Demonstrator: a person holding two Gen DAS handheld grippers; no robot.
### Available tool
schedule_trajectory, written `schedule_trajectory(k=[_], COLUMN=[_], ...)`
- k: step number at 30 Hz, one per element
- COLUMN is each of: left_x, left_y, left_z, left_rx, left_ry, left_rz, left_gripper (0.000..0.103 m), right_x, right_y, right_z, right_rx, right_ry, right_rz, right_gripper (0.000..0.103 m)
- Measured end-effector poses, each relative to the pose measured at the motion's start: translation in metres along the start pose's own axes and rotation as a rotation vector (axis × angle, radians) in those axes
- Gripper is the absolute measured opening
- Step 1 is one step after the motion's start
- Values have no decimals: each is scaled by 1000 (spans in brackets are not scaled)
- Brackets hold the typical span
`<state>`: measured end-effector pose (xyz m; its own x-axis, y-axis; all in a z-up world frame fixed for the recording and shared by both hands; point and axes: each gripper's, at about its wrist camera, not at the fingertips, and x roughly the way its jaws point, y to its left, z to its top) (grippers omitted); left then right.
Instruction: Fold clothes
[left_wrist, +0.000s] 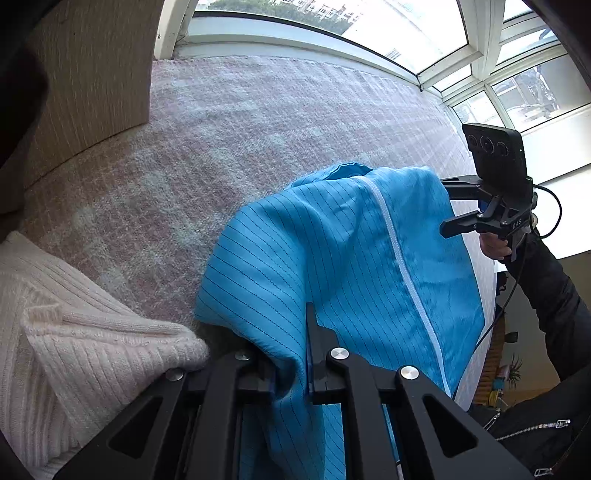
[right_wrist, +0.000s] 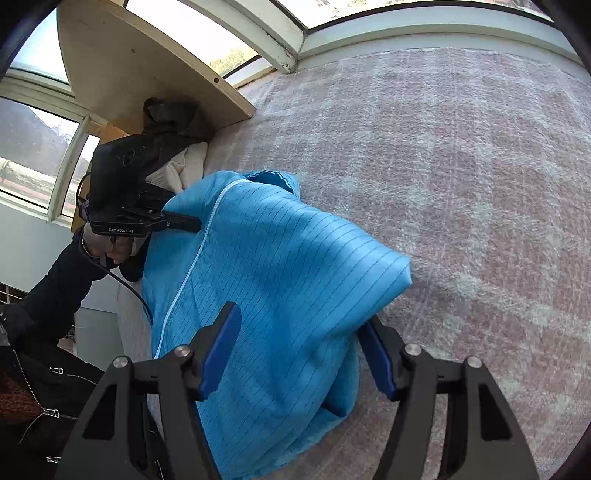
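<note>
A blue striped garment (left_wrist: 332, 251) with a white zipper (left_wrist: 402, 258) lies bunched on a pink-grey blanket (left_wrist: 258, 122). My left gripper (left_wrist: 291, 365) is shut on a fold of the blue garment's near edge. My right gripper (right_wrist: 299, 354) is open, its blue-padded fingers (right_wrist: 221, 350) straddling the garment (right_wrist: 280, 266) without clamping it. In the left wrist view the right gripper (left_wrist: 448, 203) shows open at the garment's far right edge. In the right wrist view the left gripper (right_wrist: 184, 221) sits on the garment's left side by the zipper (right_wrist: 192, 266).
A cream ribbed sweater (left_wrist: 74, 332) lies at the left by my left gripper. A brown garment (right_wrist: 170, 118) and a cream one (right_wrist: 184, 166) sit under a wooden board (right_wrist: 140, 62). Windows (left_wrist: 406, 29) border the blanket (right_wrist: 461, 166).
</note>
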<state>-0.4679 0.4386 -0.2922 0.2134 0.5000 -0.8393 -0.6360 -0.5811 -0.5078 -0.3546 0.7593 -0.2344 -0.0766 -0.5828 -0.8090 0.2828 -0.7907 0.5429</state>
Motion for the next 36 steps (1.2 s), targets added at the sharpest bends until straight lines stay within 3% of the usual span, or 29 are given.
schedule_trajectory(k=[5,6,8,10,19,22,27,31,34,36], left_x=[1,0,1,-1,-33,-38,-70,-107,-106,-84], left_y=[-4,-4,-9,-11,-46,-53,-79,-107,-102,-79], left_z=[0,0,2,0,-8,-3,10,23,23,23], left_rx=[5,5,9,15,79,77,169,248,222,119], left_ry=[2,1,-3,-14,-109,-110,-173,-249,-208,-137], left_rz=[22,25,35,43,47,53,84,101,60,27], left_gripper=[10,10,10,9,8,8,7,6,6,6], right_x=[27,31,37,34,-11,-15,-42,-85,-90,-70], right_y=[46,52,60,59,75,79,94,117,116,100], right_z=[17,17,19,21,7,8,10,18,21,23], right_rx=[-144,-163,-180,-148,-79,-43,-51,-73,-38,36], right_ry=[54,59,72,67,-4,-2,-44,-151,-110,-74], right_rz=[-263,-274,-269,-248,-259,-288,-356,-437,-371,-343], right_gripper=[64,64,27,8,5,5,5,5,5,5])
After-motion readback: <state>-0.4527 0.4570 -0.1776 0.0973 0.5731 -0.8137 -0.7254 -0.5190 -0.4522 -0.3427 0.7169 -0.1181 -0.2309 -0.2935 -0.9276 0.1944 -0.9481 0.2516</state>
